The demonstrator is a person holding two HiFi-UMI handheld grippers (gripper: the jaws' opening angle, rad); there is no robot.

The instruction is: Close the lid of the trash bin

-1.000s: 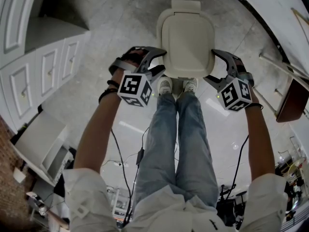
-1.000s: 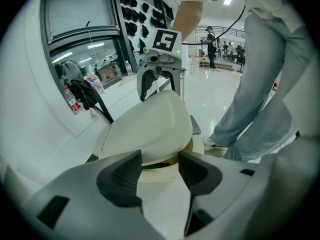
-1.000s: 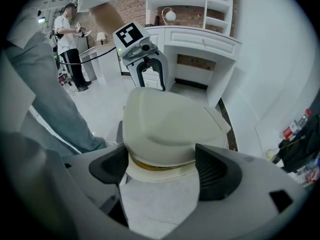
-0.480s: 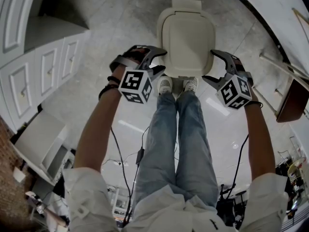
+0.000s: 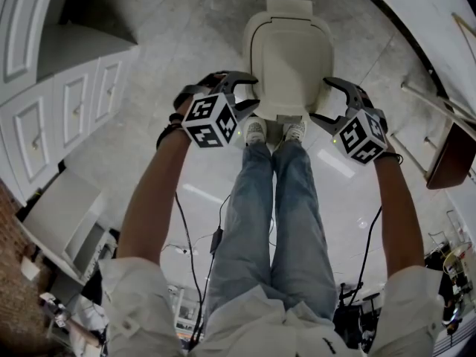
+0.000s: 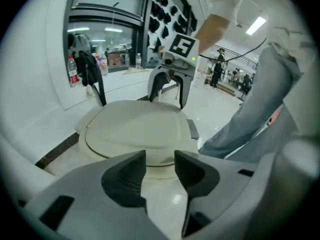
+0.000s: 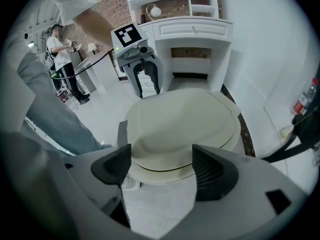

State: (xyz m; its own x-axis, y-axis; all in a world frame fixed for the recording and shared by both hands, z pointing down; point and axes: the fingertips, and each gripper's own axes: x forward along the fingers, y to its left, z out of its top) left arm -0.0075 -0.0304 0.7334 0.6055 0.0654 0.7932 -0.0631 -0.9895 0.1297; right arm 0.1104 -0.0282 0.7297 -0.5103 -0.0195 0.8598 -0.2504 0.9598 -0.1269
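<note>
Claws flank one trash bin (image 5: 248, 43), its lid (image 5: 290, 54) down: left claw (image 5: 251, 95) and right claw (image 5: 321, 99), jaws just narrowing, both released, gripping nothing.

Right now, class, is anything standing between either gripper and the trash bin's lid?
Nothing visible does. The left gripper and the right gripper flank the lid on either side, with nothing in between. Both pairs of jaws are empty and have just been closing a little. The lid already lies flat, shut.

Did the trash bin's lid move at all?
No. The lid lies shut, at the same gap from the white cabinet and just above the shoes, as before.
</note>
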